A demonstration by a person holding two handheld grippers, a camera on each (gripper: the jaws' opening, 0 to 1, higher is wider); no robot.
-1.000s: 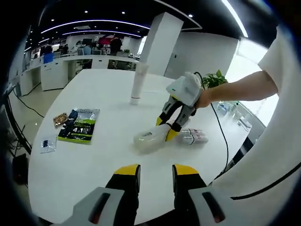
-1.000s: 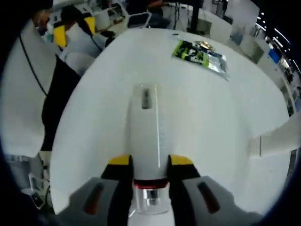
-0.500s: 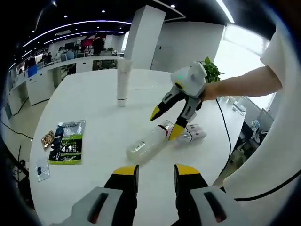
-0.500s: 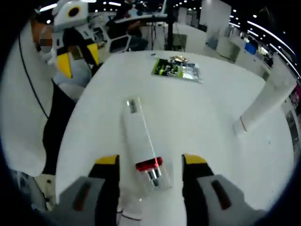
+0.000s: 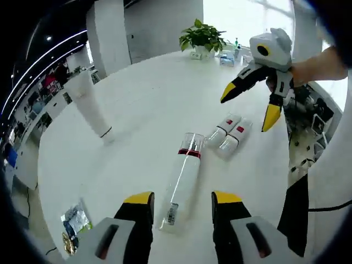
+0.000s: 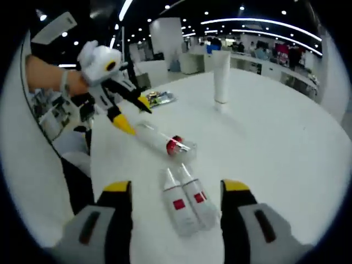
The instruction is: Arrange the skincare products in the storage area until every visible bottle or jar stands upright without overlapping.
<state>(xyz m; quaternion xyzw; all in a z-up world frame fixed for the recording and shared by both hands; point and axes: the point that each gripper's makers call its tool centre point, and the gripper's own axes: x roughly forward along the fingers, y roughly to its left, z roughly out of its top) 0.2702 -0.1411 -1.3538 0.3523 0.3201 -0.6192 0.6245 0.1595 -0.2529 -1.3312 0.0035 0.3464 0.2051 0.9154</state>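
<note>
Left gripper view: left gripper [image 5: 181, 206] low over white table [image 5: 137, 110], jaws apart, empty, flanking the base end of the tall pump bottle [image 5: 181, 184]. Bottle lies flat, long axis running away from the camera, clear cap far end. Two small red-labelled bottles [image 5: 228, 137] lie side by side, touching, just beside the cap. White tube [image 5: 91, 113] stands upright on its cap, well apart. Right gripper [image 5: 250, 102] held in the air above the table edge, jaws spread wide, hand [image 5: 322, 63] behind. Small packets [image 5: 74, 225] near the table edge, print blurred, possibly sachets.

Right gripper view: right gripper [image 6: 176, 198] jaws apart, empty, small bottles between them.

Open-plan office: desks [image 6: 275, 66], ceiling striplights [image 6: 258, 23].
</note>
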